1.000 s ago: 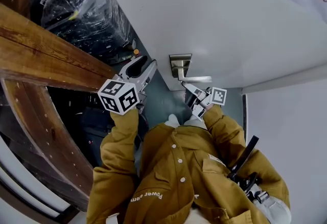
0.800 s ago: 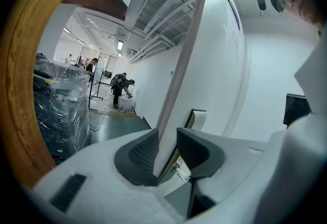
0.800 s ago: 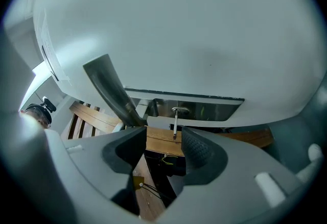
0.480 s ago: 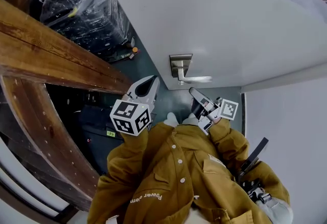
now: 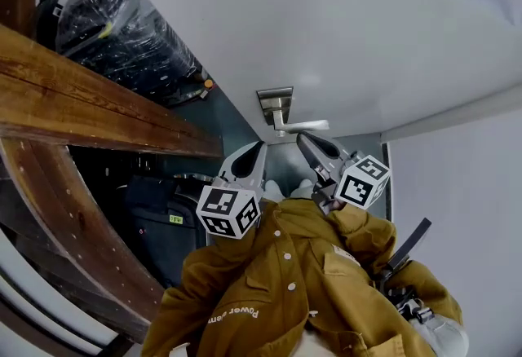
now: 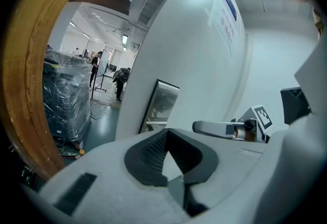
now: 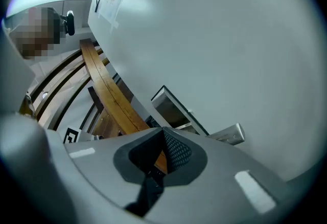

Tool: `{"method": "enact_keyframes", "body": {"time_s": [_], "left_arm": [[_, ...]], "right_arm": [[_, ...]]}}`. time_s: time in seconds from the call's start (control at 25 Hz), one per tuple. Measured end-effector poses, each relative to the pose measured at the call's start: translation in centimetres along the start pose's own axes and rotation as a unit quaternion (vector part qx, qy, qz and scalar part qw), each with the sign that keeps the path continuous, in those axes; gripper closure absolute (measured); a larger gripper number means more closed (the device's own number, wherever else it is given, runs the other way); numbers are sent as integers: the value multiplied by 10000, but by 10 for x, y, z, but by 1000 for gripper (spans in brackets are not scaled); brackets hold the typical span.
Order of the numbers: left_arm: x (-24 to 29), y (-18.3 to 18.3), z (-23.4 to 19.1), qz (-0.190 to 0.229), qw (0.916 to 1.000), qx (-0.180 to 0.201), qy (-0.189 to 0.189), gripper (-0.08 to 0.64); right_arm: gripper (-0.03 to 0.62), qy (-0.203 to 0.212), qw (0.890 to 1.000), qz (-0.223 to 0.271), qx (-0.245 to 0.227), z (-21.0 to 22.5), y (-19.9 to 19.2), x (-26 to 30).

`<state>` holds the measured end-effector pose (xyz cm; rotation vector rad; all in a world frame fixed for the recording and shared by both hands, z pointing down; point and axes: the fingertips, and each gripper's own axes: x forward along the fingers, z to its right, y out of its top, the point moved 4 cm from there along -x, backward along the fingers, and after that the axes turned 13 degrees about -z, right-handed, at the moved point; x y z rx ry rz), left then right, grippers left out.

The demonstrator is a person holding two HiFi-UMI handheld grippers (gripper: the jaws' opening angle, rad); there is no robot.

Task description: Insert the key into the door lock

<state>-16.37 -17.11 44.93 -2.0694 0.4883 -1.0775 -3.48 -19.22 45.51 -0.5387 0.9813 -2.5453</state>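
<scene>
1. Door (image 5: 367,37): the plate (image 5: 274,103) is fixed near the door's free edge, and the lever (image 5: 303,125) stands out level from it.
2. Key: none is seen in any view, either in a claw or projecting from the visible part of the plate.
3. Keyhole: not made out. The plate under the lever is covered by the lever in the head view and by the claw bodies in both gripper views.
4. Left claw (image 5: 259,147): fully closed, with the pad tips met. Only door and floor show through the gap behind the pads (image 6: 153,149), so nothing is gripped. It is held just off the door's free edge, below the plate, and pointed at the door.
5. Right claw (image 5: 303,138): its jaws have just closed and are now fully together, with nothing between them. Only the wooden beam (image 7: 110,100) is seen past the pads. The tip is near the lever and appears clear of it.
6. Progress: insertion is not confirmed by the pictures. Two stages fit: the key is already seated in the hidden part of the plate and has been let go, or it lies somewhere outside all views. Neither can be settled here.
</scene>
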Motion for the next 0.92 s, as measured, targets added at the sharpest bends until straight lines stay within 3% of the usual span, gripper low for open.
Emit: {"method": "enact_keyframes", "body": {"time_s": [0.28,0.52,0.92], "left_arm": [[4,-6,7,-6,10000,-88,-5,558],[5,-10,10,-25,9999,-150,-69,558],[5,-12,16,-42,9995,-262,-152,558]], "right_arm": [[588,-342,9991,-72,-220,5,-2,-6],[588,-358,9988,-125,-295,4,-4,-7],[588,-249,9995,-184,-41,7,-5,-14]]}}
